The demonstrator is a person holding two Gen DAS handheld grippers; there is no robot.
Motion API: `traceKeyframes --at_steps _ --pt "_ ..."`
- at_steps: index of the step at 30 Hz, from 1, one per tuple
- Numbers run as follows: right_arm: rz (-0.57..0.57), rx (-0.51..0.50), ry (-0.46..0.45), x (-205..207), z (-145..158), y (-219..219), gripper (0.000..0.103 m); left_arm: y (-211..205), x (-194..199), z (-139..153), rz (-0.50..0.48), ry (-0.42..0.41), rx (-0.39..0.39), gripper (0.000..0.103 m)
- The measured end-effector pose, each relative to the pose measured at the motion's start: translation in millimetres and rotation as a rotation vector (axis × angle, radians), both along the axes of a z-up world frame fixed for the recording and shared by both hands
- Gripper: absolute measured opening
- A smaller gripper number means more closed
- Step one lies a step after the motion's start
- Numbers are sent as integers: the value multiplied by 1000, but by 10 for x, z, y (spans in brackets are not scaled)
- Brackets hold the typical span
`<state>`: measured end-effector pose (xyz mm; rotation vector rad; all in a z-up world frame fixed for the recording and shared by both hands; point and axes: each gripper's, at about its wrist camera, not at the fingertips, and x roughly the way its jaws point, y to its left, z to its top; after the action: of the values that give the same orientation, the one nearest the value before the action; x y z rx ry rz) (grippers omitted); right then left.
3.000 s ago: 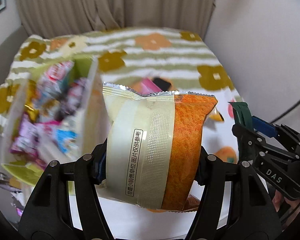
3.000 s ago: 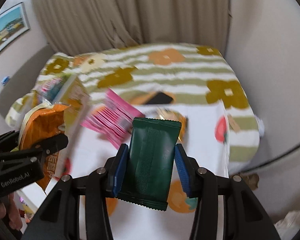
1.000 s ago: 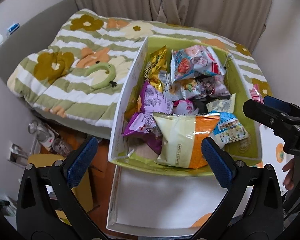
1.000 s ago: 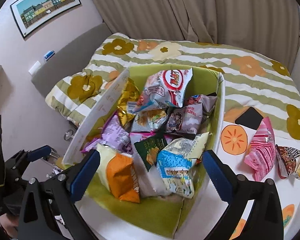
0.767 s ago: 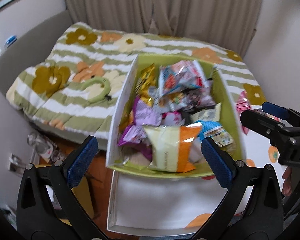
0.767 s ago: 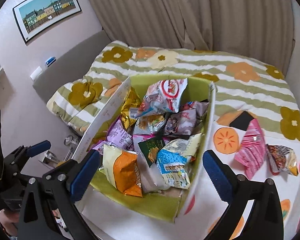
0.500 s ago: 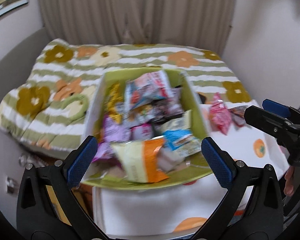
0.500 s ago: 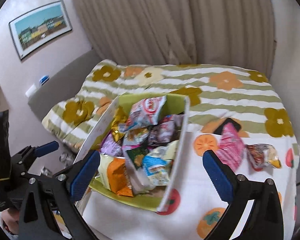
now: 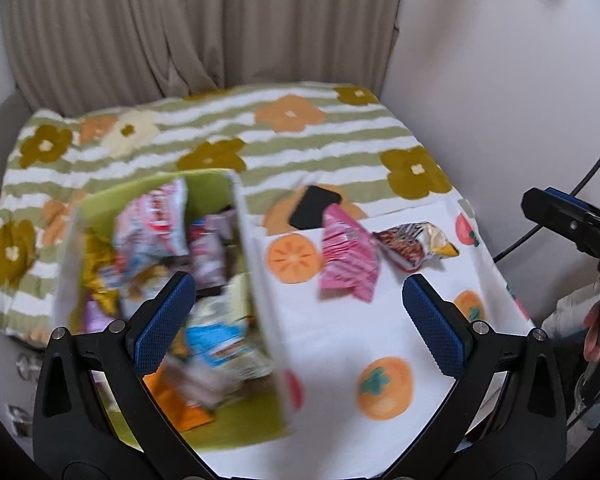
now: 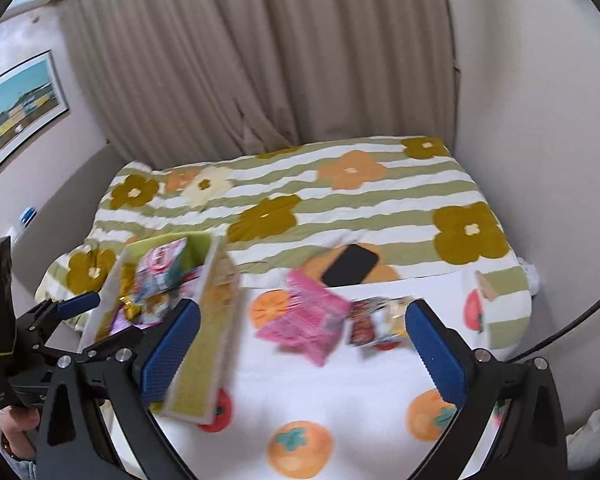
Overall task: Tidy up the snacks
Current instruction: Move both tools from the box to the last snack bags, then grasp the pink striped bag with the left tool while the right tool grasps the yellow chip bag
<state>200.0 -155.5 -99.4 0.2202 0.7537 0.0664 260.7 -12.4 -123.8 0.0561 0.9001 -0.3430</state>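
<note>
A green box (image 9: 256, 264) (image 10: 204, 344) full of several snack packs stands at the left of the white persimmon-print cloth (image 9: 340, 340). A pink snack pack (image 9: 348, 258) (image 10: 308, 320) and a brown-yellow one (image 9: 414, 244) (image 10: 380, 320) lie loose on the cloth to its right. My left gripper (image 9: 300, 318) is open and empty above the box's right wall. My right gripper (image 10: 300, 350) is open and empty too, above the cloth in front of the pink pack. The left gripper (image 10: 72, 308) shows at the right wrist view's left edge.
A black phone (image 9: 314, 208) (image 10: 350, 266) lies on the striped floral blanket (image 9: 300, 148) behind the loose packs. Curtains hang behind the bed, a wall stands at the right, and a framed picture (image 10: 16, 114) hangs at the left.
Both grippers let go of their packs into the box and have since swung right, away from the box and toward the loose packs on the cloth.
</note>
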Motion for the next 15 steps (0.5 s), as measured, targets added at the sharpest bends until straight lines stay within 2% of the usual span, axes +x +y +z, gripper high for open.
traceKeyframes --at_steps 7,15 --pt "4 67 120 442 -404 -659 102 -645 594 -442 39 123 -12 103" --pt "63 163 289 1020 -1149 -1018 102 -957 1160 -1159 111 265 16 103"
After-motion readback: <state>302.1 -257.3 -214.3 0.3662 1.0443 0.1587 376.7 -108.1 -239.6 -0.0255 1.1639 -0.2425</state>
